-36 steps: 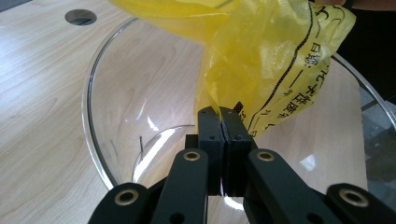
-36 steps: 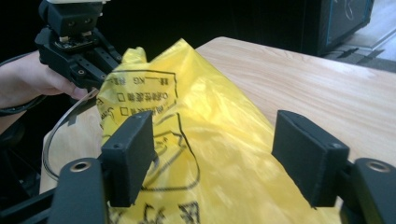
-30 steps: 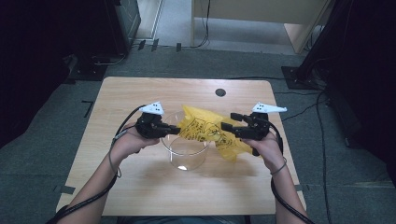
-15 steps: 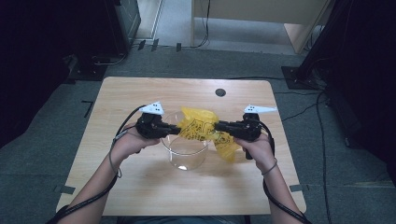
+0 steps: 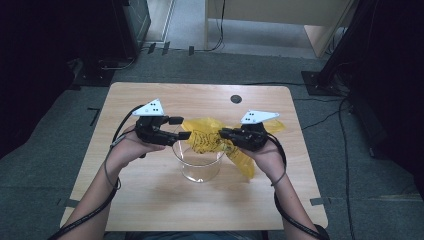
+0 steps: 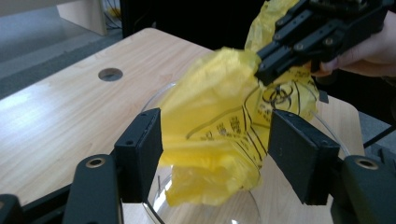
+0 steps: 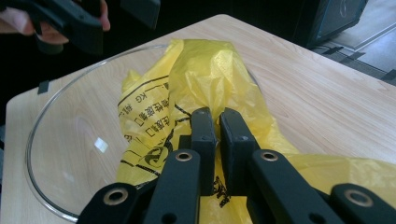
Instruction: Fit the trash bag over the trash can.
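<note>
At the left of the high view, left gripper (image 5: 184,127), black with a grey three-cornered plate on top, carried in a hand above the light wooden table (image 5: 125,200). Jaws spread and just been opening, tips level with the near rim of the clear round glass bowl (image 5: 199,170). Seen along its own camera, thin crinkled yellow plastic bag with black print (image 6: 219,135) bulging between the two black pads (image 6: 142,149), neither pad pressing on it (a gap shows on both sides).

In the middle, glass bowl upright on the table, bag draped over its far rim and partly hanging inside, printed side up. Small dark round hole (image 5: 236,99) in the tabletop beyond, well apart from the bowl.

Further right, right gripper (image 5: 223,133) pointing toward the left one, jaws just been closing and now pressed together on a fold of the yellow bag (image 7: 210,79), plastic pinched between the pads. Rest of the bag trailing under that hand toward the table's right side (image 5: 245,162).
</note>
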Action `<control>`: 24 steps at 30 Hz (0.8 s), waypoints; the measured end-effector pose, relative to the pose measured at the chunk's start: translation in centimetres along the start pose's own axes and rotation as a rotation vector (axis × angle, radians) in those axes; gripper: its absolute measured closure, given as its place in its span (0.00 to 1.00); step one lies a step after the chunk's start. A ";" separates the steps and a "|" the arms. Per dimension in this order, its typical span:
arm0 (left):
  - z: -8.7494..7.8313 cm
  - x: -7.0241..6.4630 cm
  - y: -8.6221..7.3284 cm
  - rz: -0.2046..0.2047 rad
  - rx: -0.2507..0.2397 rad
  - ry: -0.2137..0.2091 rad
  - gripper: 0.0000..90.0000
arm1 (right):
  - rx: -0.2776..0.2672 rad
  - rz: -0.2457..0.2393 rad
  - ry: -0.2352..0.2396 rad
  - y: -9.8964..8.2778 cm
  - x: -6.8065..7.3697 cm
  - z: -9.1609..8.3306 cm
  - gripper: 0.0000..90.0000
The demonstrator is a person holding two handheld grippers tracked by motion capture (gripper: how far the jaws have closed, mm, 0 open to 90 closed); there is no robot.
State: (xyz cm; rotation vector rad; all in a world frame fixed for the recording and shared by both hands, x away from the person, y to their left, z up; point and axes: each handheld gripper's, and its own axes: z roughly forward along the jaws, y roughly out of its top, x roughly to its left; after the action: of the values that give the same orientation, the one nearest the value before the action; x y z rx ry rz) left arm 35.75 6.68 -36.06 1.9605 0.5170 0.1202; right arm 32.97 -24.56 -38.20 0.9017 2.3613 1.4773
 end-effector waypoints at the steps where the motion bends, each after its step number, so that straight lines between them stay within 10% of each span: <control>1: 0.2 -0.1 0.0 -0.001 -0.001 0.005 0.37 | -0.002 0.005 0.008 0.1 0.1 0.1 0.96; 10: 2.7 -1.4 -0.6 0.093 0.025 0.029 0.27 | -0.041 0.009 0.119 0.6 1.1 0.4 0.94; 20: 3.1 -0.6 -1.1 0.043 0.018 0.054 0.28 | -0.059 0.055 0.177 0.6 1.1 0.8 0.93; 24: 3.4 -0.3 -1.5 0.017 0.009 0.031 0.49 | -0.053 0.052 0.187 0.6 1.3 1.1 0.92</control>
State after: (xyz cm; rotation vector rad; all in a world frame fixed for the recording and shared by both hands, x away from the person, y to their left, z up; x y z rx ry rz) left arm 36.08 4.23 -38.84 1.9745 0.5216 0.1598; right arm 32.67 -22.82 -38.02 0.8526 2.4307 1.7043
